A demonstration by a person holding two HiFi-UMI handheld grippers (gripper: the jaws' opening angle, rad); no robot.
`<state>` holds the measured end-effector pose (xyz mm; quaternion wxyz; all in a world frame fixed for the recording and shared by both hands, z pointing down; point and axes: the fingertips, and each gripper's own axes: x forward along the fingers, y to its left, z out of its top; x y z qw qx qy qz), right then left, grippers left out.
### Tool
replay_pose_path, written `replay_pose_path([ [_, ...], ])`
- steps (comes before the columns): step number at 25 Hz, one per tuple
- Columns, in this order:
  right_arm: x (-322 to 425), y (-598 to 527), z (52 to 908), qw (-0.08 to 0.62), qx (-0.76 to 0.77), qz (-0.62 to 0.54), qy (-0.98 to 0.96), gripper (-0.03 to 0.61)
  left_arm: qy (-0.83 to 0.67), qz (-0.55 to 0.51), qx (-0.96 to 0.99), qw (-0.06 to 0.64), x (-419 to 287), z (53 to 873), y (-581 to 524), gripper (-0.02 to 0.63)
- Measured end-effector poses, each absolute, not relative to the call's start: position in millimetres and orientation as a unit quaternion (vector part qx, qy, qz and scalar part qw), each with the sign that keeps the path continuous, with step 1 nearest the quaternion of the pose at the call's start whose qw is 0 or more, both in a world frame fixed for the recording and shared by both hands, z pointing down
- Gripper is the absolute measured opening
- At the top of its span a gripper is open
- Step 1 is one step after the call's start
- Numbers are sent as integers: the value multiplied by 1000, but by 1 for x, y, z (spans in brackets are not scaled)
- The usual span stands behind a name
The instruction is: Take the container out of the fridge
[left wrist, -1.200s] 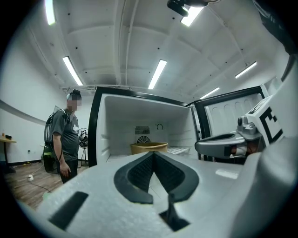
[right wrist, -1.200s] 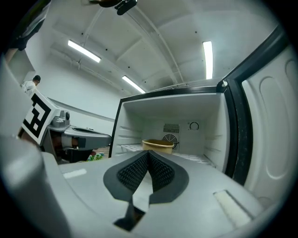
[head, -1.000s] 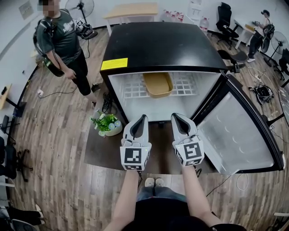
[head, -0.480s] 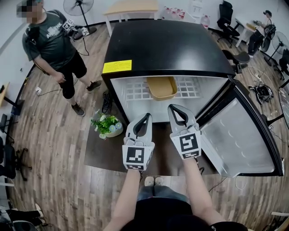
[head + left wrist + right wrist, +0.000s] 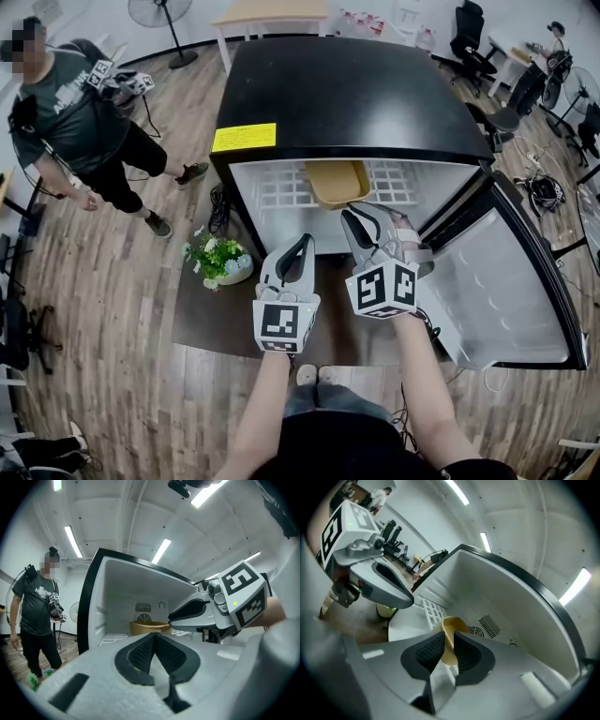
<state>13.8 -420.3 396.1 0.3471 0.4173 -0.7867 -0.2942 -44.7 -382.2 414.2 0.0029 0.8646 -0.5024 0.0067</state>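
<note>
A tan container sits on the white wire shelf inside the open black-topped fridge. Both grippers hover in front of the opening, apart from the container. My left gripper points level at the fridge, its jaws shut on nothing; the container shows beyond its tips. My right gripper is rolled onto its side, closer to the shelf. Its jaws have just been opening with nothing between them. The container shows through the gap, still far off.
The fridge door stands wide open at the right. A potted plant sits on the floor left of the fridge, by a dark mat. A person stands at the far left. Chairs and cables lie at the right.
My right gripper has moved toward the fridge opening, rolled onto its side, and its jaws have parted. The left gripper has barely moved. The person at the left has stepped further left.
</note>
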Motion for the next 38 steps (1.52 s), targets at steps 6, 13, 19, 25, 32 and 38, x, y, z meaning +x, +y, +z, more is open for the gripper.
replay_pose_path([
  [6,12,-427,410,424,358,-312,-771,138,-507,8,862,5,-49,417,-384,6],
  [13,17,-436,428,509,294,-306,-749,196,-507,12,862,7,-50,421,-384,6],
  [19,13,-443,436,539,261,-309,-739,183,-507,10,862,7,-48,421,-384,6],
  [25,15,-447,437,562,243,-317,-724,154,-509,12,860,10,-49,421,-382,6],
  [32,13,-449,436,567,235,-316,-724,87,-513,12,858,10,-52,422,-382,6],
  [38,14,-443,437,577,216,-311,-724,32,-512,12,859,12,-50,422,-378,6],
])
